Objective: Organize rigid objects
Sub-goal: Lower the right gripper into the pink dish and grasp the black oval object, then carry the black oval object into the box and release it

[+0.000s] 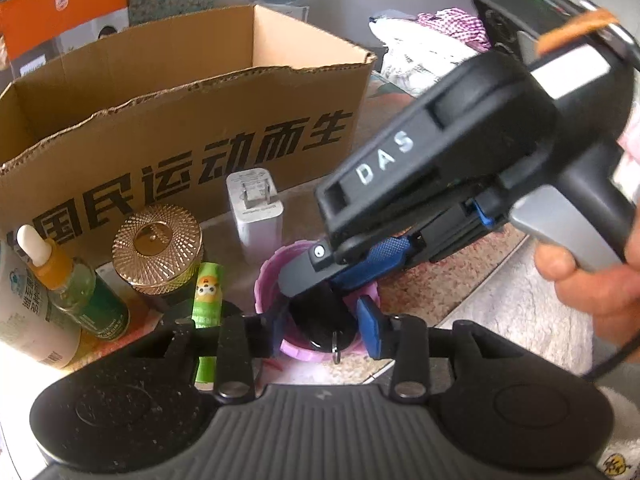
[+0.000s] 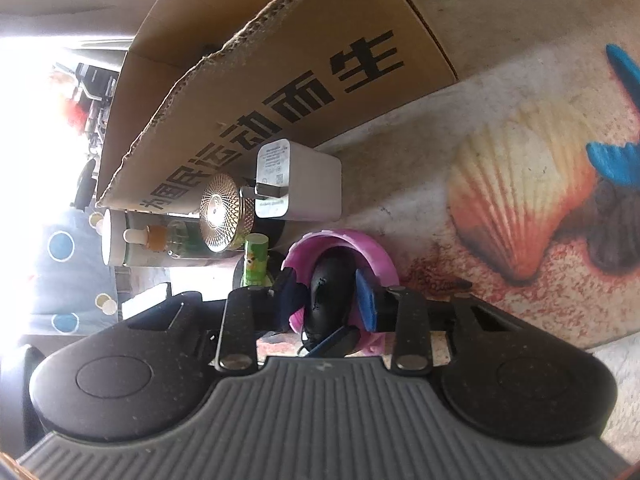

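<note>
At the far left of the counter stands a crowd of things not yet put away: a white plastic bottle, a green glass dropper bottle with an orange neck and white bulb, a dark jar with a gold patterned lid, a slim green tube with a cartoon face and a white plug-in charger block. Behind them the open brown cardboard box with black printed characters looks empty as far as its inside shows, so I judge the sorting to be barely begun.

Right of the tube sits a small pink plastic cup with a black computer mouse standing in it. The left tongs straddle that cup, jaws partly apart, blue pads just beside the mouse; I cannot tell whether they press on it or on the rim. The right tongs come in from the right, and in their own view the pads sit against both flanks of the mouse, narrowly set, apparently gripping it. A hand holds the handle at the right edge.

The cup has the tube touching or nearly touching its left side and the charger close behind. To the right, the shell-printed counter cover lies open. The box's torn front edge stands higher than the cup, so anything carried there must go up and over it.
</note>
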Motion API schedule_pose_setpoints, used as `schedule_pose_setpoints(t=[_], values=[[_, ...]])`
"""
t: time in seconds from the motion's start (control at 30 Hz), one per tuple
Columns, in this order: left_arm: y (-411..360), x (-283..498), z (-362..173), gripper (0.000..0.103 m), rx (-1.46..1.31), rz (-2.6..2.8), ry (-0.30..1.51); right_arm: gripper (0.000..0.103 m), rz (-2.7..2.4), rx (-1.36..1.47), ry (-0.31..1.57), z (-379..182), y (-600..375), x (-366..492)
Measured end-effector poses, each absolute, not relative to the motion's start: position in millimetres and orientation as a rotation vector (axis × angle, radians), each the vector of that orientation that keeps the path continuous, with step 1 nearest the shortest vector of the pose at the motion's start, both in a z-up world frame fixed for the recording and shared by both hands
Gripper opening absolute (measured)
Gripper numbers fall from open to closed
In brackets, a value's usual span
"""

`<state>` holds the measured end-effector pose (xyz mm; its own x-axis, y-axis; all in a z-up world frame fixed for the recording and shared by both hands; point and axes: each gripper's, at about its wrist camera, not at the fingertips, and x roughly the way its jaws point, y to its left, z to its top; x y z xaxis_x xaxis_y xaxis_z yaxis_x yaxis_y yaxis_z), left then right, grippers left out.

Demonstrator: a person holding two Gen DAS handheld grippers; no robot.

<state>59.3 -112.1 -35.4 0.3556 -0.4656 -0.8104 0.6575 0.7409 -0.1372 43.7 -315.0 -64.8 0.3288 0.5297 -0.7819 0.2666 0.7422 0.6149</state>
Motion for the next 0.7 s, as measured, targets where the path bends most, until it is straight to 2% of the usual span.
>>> schedule_pose_setpoints(t=[0.07, 0.2, 0.47, 0.7], values=[[-111.4, 63.8, -35.8, 0.039, 0.215, -0.728, 0.979, 0.028, 0.205, 0.74, 1.251, -63.2, -312.2, 43.6], [-107.8, 69.5, -37.2, 0.031, 0.202, -0.709, 1.002, 0.012, 0.226, 0.738, 1.222, -59.3, -313.8, 39.8], [-102.3, 78.1, -36.8, 0.028, 0.158, -0.7, 1.013, 0.013, 0.265, 0.754, 1.174, -60.6, -315.5, 36.8], [-111.4, 68.2, -39.6, 0.022, 0.213, -0.664, 0.988, 0.02, 0.273, 0.804, 1.185, -64.6, -322.7, 32.2]])
